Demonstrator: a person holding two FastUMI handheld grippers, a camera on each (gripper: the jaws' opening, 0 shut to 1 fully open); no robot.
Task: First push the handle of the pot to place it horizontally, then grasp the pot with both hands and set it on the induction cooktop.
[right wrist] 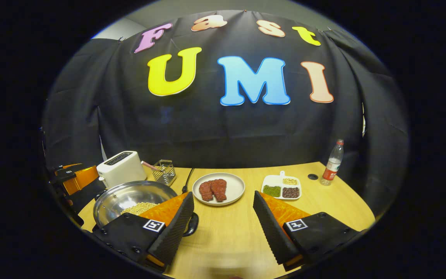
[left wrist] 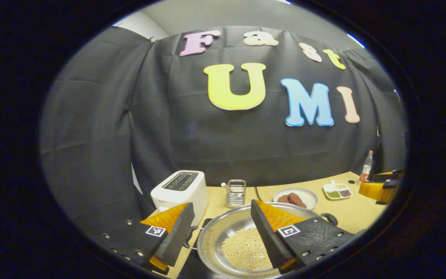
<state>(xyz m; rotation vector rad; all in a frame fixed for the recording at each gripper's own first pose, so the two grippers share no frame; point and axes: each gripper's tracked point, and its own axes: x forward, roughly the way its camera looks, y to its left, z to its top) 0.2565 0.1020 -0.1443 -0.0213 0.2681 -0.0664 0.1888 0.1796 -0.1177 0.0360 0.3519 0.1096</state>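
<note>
A steel pot holding yellow beans sits low in the left gripper view. My left gripper is open. Its fingers straddle the pot's left rim and the black left handle. The pot's other handle points right. In the right gripper view the pot is at the lower left. My right gripper is open over bare table, and its left finger is next to the pot's near handle. A dark flat surface shows under the pot's left side.
At the back left stand a white toaster and a wire holder, with a black cord beside them. A plate of meat, a divided dish and a bottle stand behind and to the right.
</note>
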